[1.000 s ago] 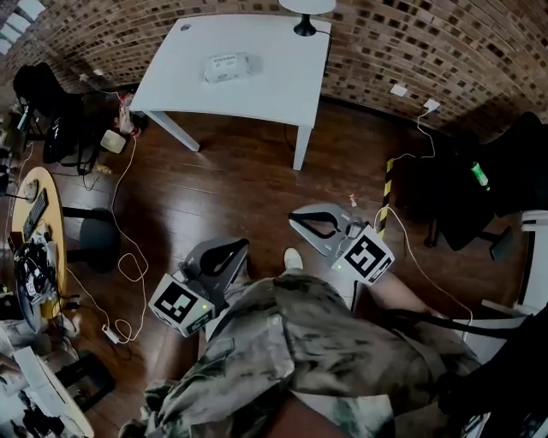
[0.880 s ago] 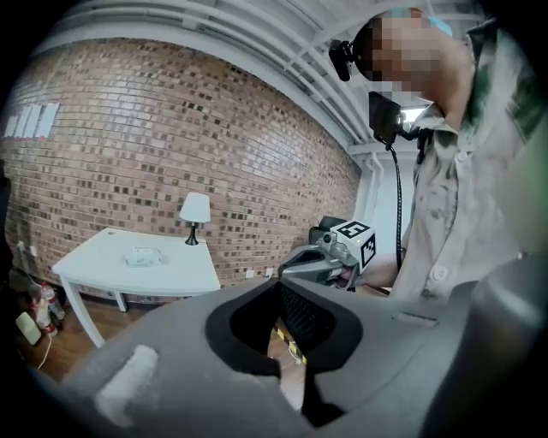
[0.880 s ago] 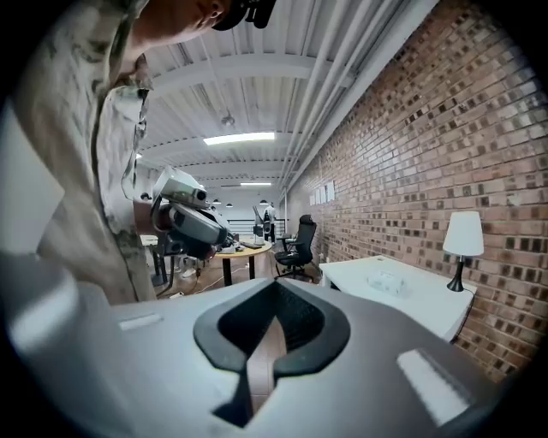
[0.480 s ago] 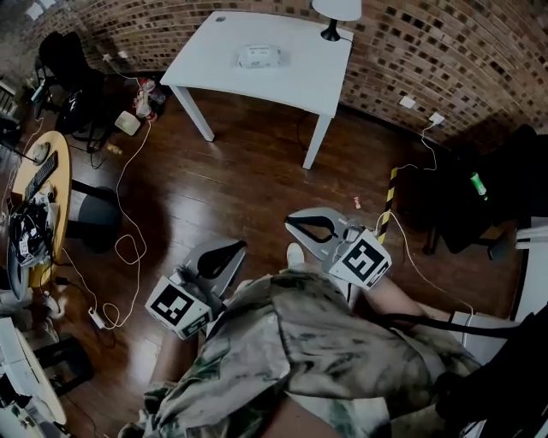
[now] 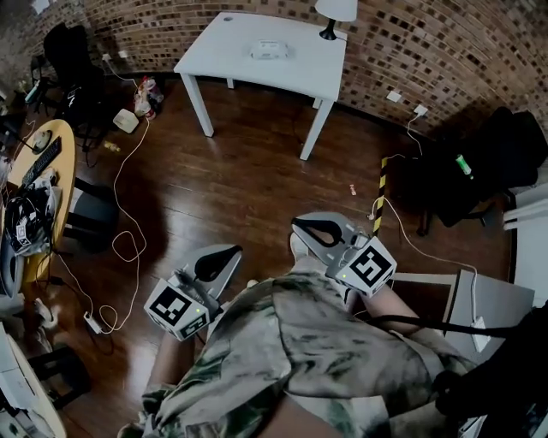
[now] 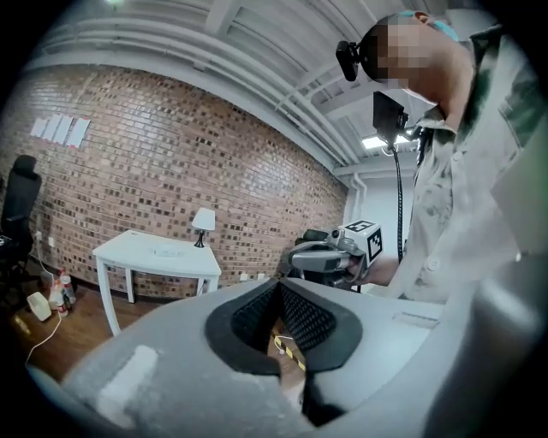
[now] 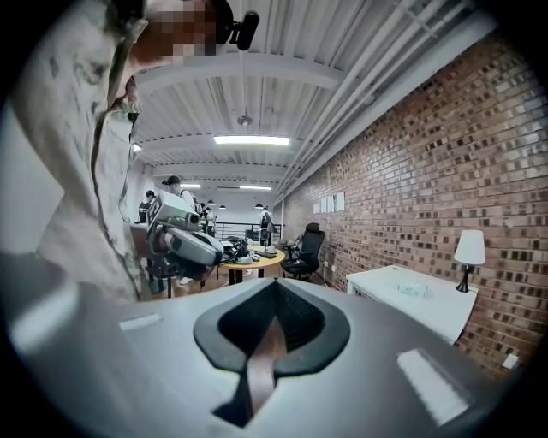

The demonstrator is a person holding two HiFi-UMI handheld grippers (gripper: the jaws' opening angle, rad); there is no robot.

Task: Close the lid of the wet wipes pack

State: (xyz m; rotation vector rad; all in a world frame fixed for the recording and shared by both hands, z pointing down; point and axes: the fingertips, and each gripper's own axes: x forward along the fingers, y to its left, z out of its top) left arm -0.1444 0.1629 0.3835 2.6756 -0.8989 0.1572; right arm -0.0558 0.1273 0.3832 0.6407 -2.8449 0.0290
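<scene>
Plainly, both grippers are held low in front of the person, well apart from the task's thing. The wet wipes pack [image 5: 268, 50] lies flat near the middle of the white table [image 5: 224, 44], which stands by the brick wall [image 5: 428, 43] at the far side of the room. Whether its lid is up or down is too small to tell. A table lamp [image 5: 336, 12] with a white shade stands at the table's right rear corner, apart from the pack.

The left gripper [image 5: 231, 251] points toward the table over the dark wooden floor [image 5: 240, 180]. Its jaws are brought together at the tips with nothing between them. The right gripper [image 5: 296, 224] is to its right and a little nearer the table, jaws likewise pressed together and empty. Below them is the person's camouflage-patterned shirt [image 5: 317, 342].

A white cable [image 5: 117, 184] trails across the floor at left, beside a round wooden table [image 5: 19, 175] cluttered with gear. A black office chair [image 5: 64, 51] stands in the far left corner. A black-and-yellow striped strip [image 5: 379, 184] lies on the floor to the right of the white table.
</scene>
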